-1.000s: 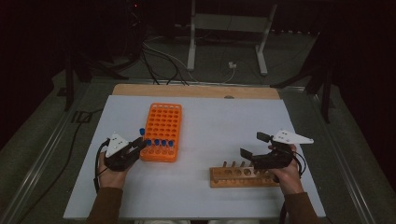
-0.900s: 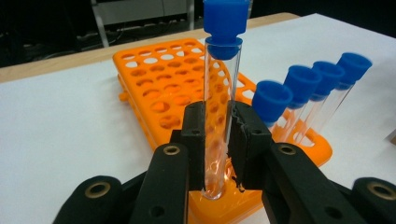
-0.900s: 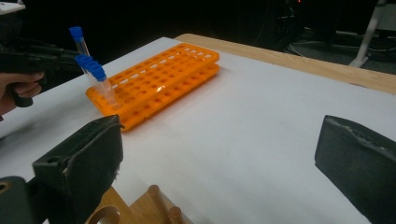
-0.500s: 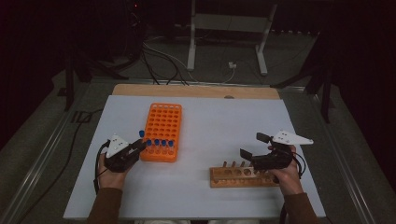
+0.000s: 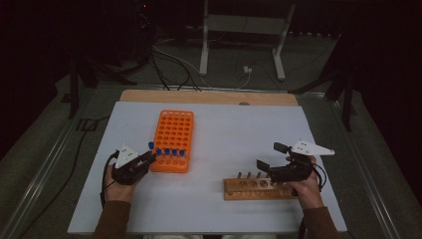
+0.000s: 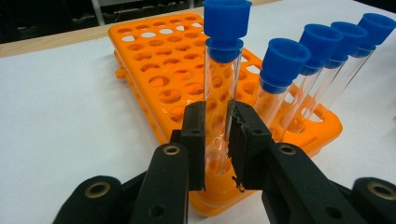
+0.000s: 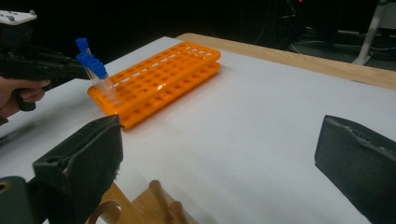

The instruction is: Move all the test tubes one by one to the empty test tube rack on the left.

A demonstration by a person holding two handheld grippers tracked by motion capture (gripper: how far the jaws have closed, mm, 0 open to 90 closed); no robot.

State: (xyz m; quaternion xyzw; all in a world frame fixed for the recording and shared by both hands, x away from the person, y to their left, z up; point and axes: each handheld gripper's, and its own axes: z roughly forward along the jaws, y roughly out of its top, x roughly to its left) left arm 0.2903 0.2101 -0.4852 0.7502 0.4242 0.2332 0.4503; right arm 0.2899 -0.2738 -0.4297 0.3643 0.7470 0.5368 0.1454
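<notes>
Counter (image 5: 234,134) sitting under a white sheet, wooden edge peeking out along the far side. Orange rack (image 5: 172,139) lying left of centre on it, long side running away from the person, mostly empty holes, with a row of blue-capped tubes (image 5: 171,152) standing in the near end. Wooden rack (image 5: 259,189) lying near the right front, pegs sticking up, well apart from the orange one.

Left hand-held gripper (image 5: 145,159) resting right at the near left corner of the orange rack, jaws squeezed tight on one tube (image 6: 220,93). Tube standing upright, bottom end sitting down in a corner hole, blue cap riding a bit higher than the caps next to it. Pads (image 6: 196,140) pressing the clear glass from both sides, about halfway down.

Right hand-held gripper (image 5: 268,157) hovering just over the wooden rack, jaws gaping wide with nothing between them. Pointing across the counter toward the orange rack, going by the right gripper view. Hand (image 5: 306,186) wrapping the grip behind it, near the counter's front edge.
</notes>
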